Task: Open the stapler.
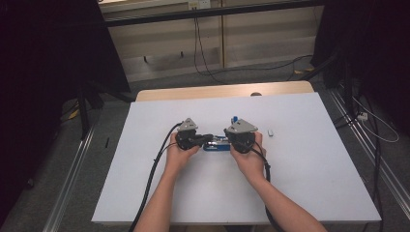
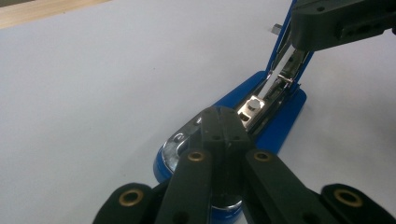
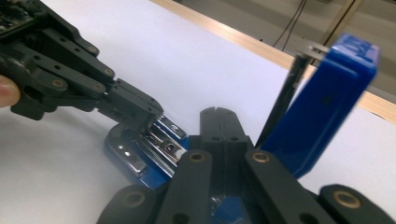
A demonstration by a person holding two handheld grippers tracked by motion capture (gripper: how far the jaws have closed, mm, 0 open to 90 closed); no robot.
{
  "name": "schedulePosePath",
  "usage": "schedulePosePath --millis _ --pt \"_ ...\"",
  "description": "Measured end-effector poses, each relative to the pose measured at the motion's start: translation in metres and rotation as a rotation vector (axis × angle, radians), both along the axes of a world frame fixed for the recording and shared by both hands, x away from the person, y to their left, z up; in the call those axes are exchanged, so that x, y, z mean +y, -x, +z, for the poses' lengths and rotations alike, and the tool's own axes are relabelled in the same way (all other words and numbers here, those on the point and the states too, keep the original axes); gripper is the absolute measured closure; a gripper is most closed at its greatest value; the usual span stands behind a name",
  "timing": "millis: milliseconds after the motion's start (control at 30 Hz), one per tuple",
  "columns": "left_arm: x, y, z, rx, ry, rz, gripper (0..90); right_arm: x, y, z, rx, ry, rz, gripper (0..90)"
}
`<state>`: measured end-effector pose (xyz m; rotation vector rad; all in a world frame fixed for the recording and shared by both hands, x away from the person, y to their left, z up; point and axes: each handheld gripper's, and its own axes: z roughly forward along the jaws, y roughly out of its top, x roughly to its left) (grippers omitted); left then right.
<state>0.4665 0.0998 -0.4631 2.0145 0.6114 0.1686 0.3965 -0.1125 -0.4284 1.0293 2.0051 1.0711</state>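
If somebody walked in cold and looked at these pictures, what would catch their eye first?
The blue stapler at the middle of the white table, swung open with its lid raised and the metal staple channel bare. The left gripper and right gripper meet over it from either side, jaws shut, the left's tip over the front end of the channel. A small pale object lies just right of them.

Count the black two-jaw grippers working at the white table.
2. The left gripper is at the open blue stapler's left end, its shut jaws over the metal base; the right gripper is at the right end, beside the raised blue lid.
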Motion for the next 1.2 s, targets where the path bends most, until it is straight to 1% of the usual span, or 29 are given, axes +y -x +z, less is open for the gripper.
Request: schedulePosePath --millis 33,100,167,233,300,367,400,433,500,600,667,733,800,867,933,967,1033,1067,1100,1133,1200 --pt "0.0 0.0 0.0 -0.006 -0.006 -0.001 90.0 -0.001 0.0 0.0 0.005 -0.009 0.002 90.0" --pt "0.0 0.0 0.0 -0.003 -0.004 0.001 90.0 -0.001 0.001 0.001 -0.001 0.003 -0.001 90.0" --pt "0.0 0.0 0.0 -0.007 -0.006 0.0 90.0 -0.002 0.001 0.001 -0.001 0.005 -0.003 90.0" --pt "0.0 0.0 0.0 -0.007 -0.006 0.0 90.0 -0.005 0.001 0.001 0.0 -0.004 -0.009 90.0" --pt "0.0 0.0 0.0 -0.007 -0.006 -0.001 90.0 -0.008 0.002 0.001 -0.005 0.004 -0.017 90.0" --pt "0.0 0.0 0.0 -0.006 -0.005 -0.001 90.0 -0.01 0.002 0.001 -0.009 0.001 -0.022 90.0" --pt "0.0 0.0 0.0 0.0 0.0 0.0 90.0 -0.014 0.001 0.003 0.001 -0.015 -0.027 90.0" --pt "0.0 0.0 0.0 -0.004 -0.004 0.0 90.0 -0.014 0.001 0.003 0.002 -0.016 -0.025 90.0" --pt "0.0 0.0 0.0 0.001 0.002 0.002 90.0 -0.013 0.002 0.002 -0.011 0.018 -0.018 90.0" --pt "0.0 0.0 0.0 0.005 0.004 0.003 90.0 -0.014 0.002 0.002 -0.011 0.008 -0.022 90.0" --pt "0.001 0.0 -0.001 0.008 0.014 0.005 90.0 -0.015 0.002 0.001 -0.018 0.017 -0.02 90.0" --pt "0.001 0.0 -0.001 0.014 0.017 0.005 90.0 -0.016 0.002 0.001 -0.019 0.015 -0.021 90.0" --pt "0.001 0.0 -0.001 0.009 0.014 0.004 90.0 -0.02 0.002 0.0 -0.01 0.004 -0.038 90.0" --pt "0.001 0.0 -0.001 0.011 0.019 0.002 90.0 -0.026 0.0 -0.002 0.005 -0.024 -0.053 90.0" --pt "0.001 0.0 -0.001 0.012 0.019 0.002 90.0 -0.029 0.0 -0.003 0.005 -0.022 -0.057 90.0" --pt "0.001 0.0 -0.001 0.013 0.019 0.003 90.0 -0.033 0.001 -0.005 -0.001 0.011 -0.064 90.0" --pt "0.001 0.0 -0.001 0.014 0.02 0.002 90.0 -0.039 0.001 -0.008 0.017 -0.029 -0.074 90.0" --pt "0.001 0.0 -0.001 0.016 0.019 0.001 90.0 -0.039 0.001 -0.008 0.017 -0.029 -0.074 90.0" --pt "0.002 0.0 -0.001 0.016 0.016 0.002 90.0 -0.044 0.001 -0.011 0.018 -0.018 -0.079 90.0" --pt "0.001 0.0 -0.001 0.016 0.017 0.002 90.0 -0.046 0.001 -0.013 0.021 -0.018 -0.084 90.0" --pt "0.002 -0.001 -0.001 0.021 0.02 0.003 90.0 -0.051 0.001 -0.017 0.035 -0.031 -0.091 90.0"
